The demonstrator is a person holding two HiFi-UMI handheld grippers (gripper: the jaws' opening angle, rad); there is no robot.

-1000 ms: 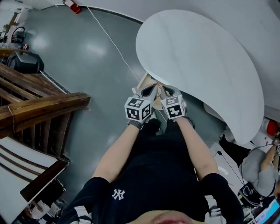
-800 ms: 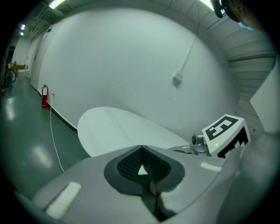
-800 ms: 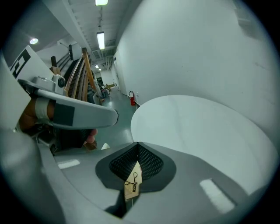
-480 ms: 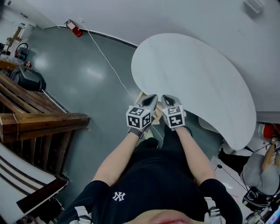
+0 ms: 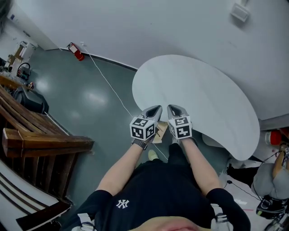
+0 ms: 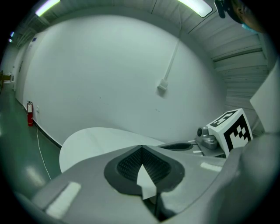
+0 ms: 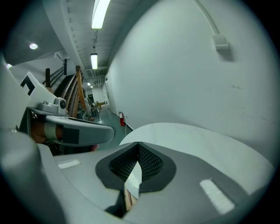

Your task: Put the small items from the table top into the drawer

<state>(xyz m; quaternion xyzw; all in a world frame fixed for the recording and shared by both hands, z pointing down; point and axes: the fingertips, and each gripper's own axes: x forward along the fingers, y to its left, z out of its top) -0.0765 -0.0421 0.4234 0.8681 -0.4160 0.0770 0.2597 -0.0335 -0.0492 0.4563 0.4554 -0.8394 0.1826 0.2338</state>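
The white oval table top (image 5: 203,94) is bare; I see no small items on it. My left gripper (image 5: 156,108) and right gripper (image 5: 172,108) are held side by side at the table's near edge, both shut with nothing between the jaws. A tan wooden piece, apparently the drawer (image 5: 160,131), shows between and below them. In the left gripper view the shut left gripper (image 6: 141,146) points over the table (image 6: 96,140), with the right gripper's marker cube (image 6: 229,129) beside it. The right gripper view has the shut right gripper (image 7: 138,143) above the table (image 7: 197,140).
Grey floor lies to the left, with a red fire extinguisher (image 5: 76,51) by the wall and a white cable (image 5: 108,81) running toward the table. Wooden stairs (image 5: 40,142) stand at left. A person (image 5: 271,178) sits at lower right. A small box (image 5: 239,12) is on the wall.
The head view has tilted up, so more wall shows and the table sits lower in the picture. Both grippers stayed shut side by side and now cover more of the drawer.
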